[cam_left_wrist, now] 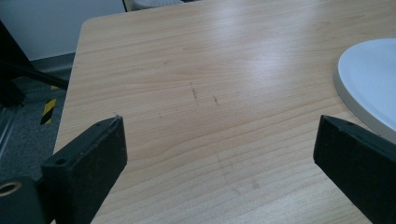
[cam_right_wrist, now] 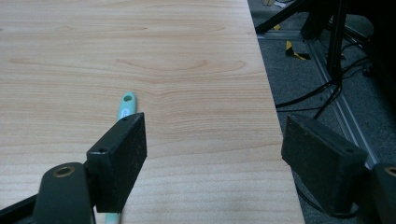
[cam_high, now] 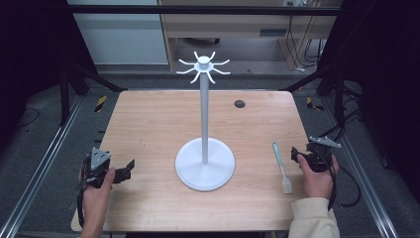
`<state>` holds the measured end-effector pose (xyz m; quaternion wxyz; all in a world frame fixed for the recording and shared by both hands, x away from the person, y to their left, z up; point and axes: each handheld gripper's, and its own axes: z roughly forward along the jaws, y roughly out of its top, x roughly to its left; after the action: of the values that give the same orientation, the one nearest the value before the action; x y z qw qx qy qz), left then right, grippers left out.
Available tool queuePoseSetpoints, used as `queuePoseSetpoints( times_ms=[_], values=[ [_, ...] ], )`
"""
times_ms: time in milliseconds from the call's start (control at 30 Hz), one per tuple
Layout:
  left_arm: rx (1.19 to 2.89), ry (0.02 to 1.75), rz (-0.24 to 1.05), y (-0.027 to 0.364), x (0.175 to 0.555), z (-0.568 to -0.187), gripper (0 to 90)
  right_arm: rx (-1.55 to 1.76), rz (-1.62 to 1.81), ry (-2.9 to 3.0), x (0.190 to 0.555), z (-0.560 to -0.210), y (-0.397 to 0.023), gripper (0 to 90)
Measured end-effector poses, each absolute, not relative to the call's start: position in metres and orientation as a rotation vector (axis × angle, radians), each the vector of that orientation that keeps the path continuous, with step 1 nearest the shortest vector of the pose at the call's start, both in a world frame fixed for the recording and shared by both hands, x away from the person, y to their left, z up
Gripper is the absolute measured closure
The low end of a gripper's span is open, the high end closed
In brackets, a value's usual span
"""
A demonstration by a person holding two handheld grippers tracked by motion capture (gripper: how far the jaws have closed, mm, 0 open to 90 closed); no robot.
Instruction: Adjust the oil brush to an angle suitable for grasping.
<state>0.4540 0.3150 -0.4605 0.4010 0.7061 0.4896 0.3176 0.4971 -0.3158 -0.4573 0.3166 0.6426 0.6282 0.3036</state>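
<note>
A light wooden surface (cam_high: 148,129) fills the middle of the frame, standing on grey floor (cam_high: 44,124) with metal rails (cam_high: 39,168) along both sides. At the top sits a wooden cabinet (cam_high: 223,25) beside a pale wall panel (cam_high: 119,37); black cables (cam_high: 302,44) hang at upper right.

Readable text: none in any view.
Brush handle (cam_right_wrist: 126,106): a small white oval label near its tip, left of centre in the right gripper view, too small to read.
</note>
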Motion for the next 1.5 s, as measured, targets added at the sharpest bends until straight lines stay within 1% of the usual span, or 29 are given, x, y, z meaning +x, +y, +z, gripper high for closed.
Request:
queuePoseSetpoints(
  times_ms=[67, 133, 200, 400, 667, 867, 1000, 1233, 1500],
  values=[
    [1.788, 1.236, 0.804, 0.315, 0.453, -0.46, 2.3, 1.695, 0.806, 1.656, 0.501, -0.458, -0.315, 28.5],
    [1.791, 1.233, 0.809, 0.315, 0.453, -0.46, 2.3, 1.672, 0.792, 1.659, 0.506, -0.458, -0.314, 34.1],
    [1.791, 1.231, 0.809, 0.314, 0.453, -0.46, 2.3, 1.679, 0.777, 1.67, 0.51, -0.459, -0.311, 37.2],
    [1.812, 1.222, 0.81, 0.31, 0.455, -0.461, 2.3, 1.627, 0.768, 1.713, 0.516, -0.459, -0.303, 49.5],
    [1.832, 1.218, 0.829, 0.308, 0.455, -0.461, 2.3, 1.597, 0.804, 1.821, 0.52, -0.462, -0.295, 73.8],
    [1.831, 1.222, 0.829, 0.308, 0.455, -0.461, 2.3, 1.566, 0.813, 1.903, 0.524, -0.466, -0.288, 86.5],
    [1.838, 1.218, 0.826, 0.307, 0.456, -0.461, 2.4, 1.561, 0.806, 1.949, 0.531, -0.471, -0.283, 90.0],
    [1.839, 1.218, 0.827, 0.307, 0.456, -0.461, 2.4, 1.561, 0.761, 2.01, 0.545, -0.48, -0.277, 90.0],
    [1.845, 1.216, 0.829, 0.307, 0.456, -0.461, 2.4, 1.585, 0.754, 2.014, 0.551, -0.485, -0.278, 90.0]
  ],
)
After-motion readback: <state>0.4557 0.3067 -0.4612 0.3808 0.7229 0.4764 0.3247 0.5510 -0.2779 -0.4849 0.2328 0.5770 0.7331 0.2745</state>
